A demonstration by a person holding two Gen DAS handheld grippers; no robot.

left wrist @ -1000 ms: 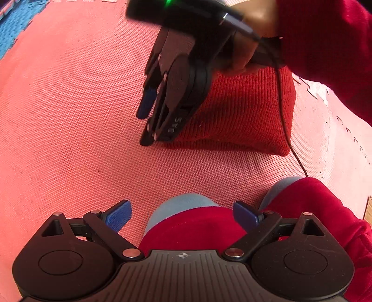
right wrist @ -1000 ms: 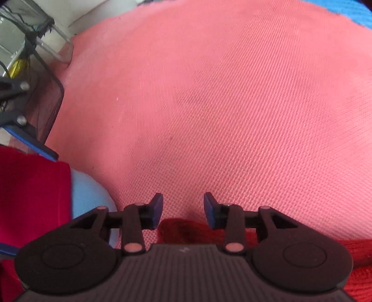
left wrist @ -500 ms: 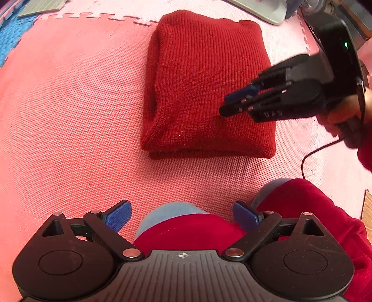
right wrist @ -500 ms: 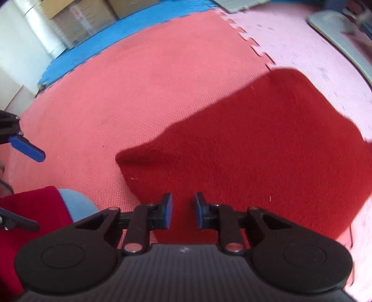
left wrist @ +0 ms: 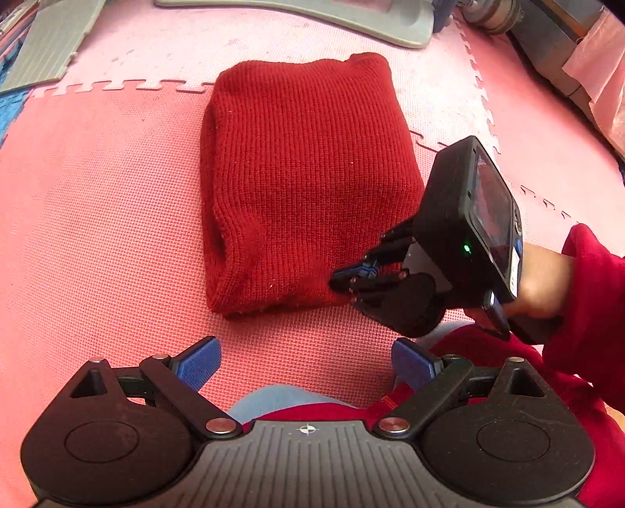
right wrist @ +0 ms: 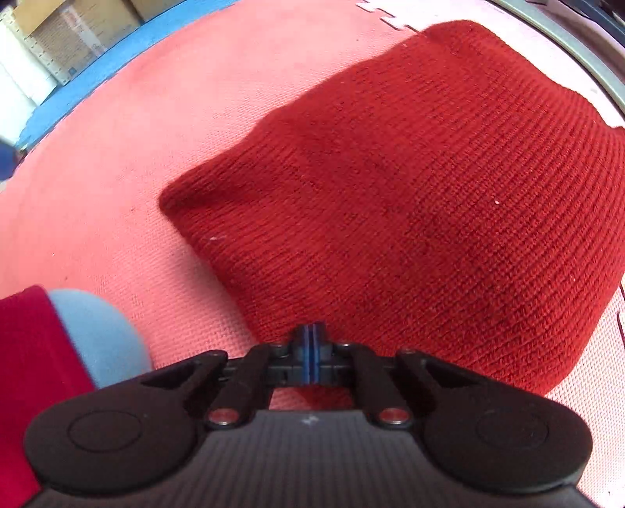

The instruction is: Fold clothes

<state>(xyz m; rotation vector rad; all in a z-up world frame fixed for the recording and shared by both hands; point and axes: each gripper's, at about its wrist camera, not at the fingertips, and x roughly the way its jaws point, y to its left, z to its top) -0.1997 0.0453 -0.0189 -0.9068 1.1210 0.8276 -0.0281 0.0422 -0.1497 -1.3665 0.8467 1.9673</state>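
red knit sweater (left wrist: 308,176), folded, on mat

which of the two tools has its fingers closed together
The right tool: its blue pads meet with nothing visible between them, at the near edge of the folded red sweater. The left tool has its fingers spread wide apart over the mat.

The floor is covered with interlocking foam mats (left wrist: 97,203) with a fine bumpy texture, salmon red in the middle and paler pink (left wrist: 273,50) farther off, joined by toothed seams. A blue mat (right wrist: 129,35) borders the red one along one edge. Cardboard boxes (right wrist: 74,27) stand beyond the blue strip against a white wall. A grey ridged panel (left wrist: 50,43) lies at one corner, and a curved grey board (left wrist: 351,19) rests on the pink mat in bright daylight
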